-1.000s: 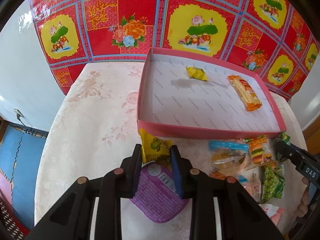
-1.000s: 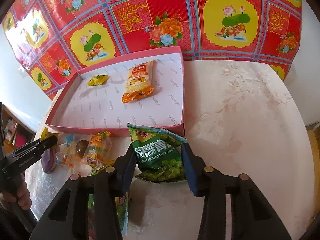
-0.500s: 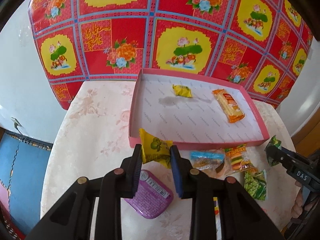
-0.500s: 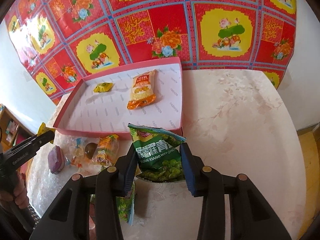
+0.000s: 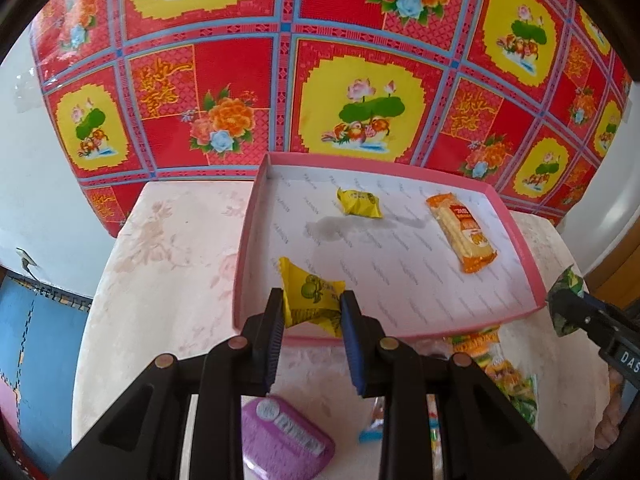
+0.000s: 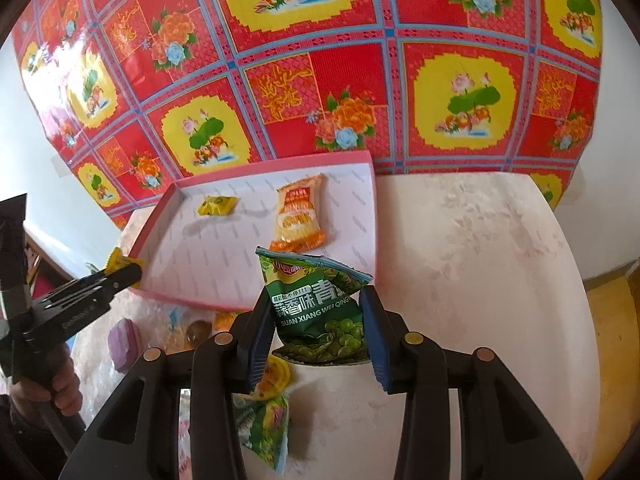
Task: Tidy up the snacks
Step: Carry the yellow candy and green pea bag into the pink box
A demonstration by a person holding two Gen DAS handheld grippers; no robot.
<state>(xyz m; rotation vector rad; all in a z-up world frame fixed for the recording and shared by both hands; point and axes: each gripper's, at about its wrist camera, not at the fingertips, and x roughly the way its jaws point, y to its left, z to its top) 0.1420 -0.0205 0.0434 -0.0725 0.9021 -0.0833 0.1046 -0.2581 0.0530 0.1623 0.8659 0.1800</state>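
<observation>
My left gripper (image 5: pixel 312 308) is shut on a yellow candy packet (image 5: pixel 310 298), held above the near left corner of the pink tray (image 5: pixel 528 268). My right gripper (image 6: pixel 318 316) is shut on a green pea snack bag (image 6: pixel 320 308), held over the tray's near right edge (image 6: pixel 200 302). Inside the tray lie a second yellow candy (image 5: pixel 358 203) and an orange cracker packet (image 5: pixel 460 232). In the right wrist view the left gripper (image 6: pixel 120 274) shows at the left with the yellow packet (image 6: pixel 116 259) at its tip.
On the pale floral table (image 5: pixel 160 260) in front of the tray lie a purple tin (image 5: pixel 284 440) and several loose snack packets (image 5: pixel 500 364), among them another green bag (image 6: pixel 268 428). A red and yellow patterned sheet (image 5: pixel 320 60) covers the wall behind. A hand (image 6: pixel 60 388) holds the left gripper's handle.
Both grippers have risen with their snacks. The left one moved forward from above the purple tin to the tray's near corner. The right one came closer to the tray's edge.
</observation>
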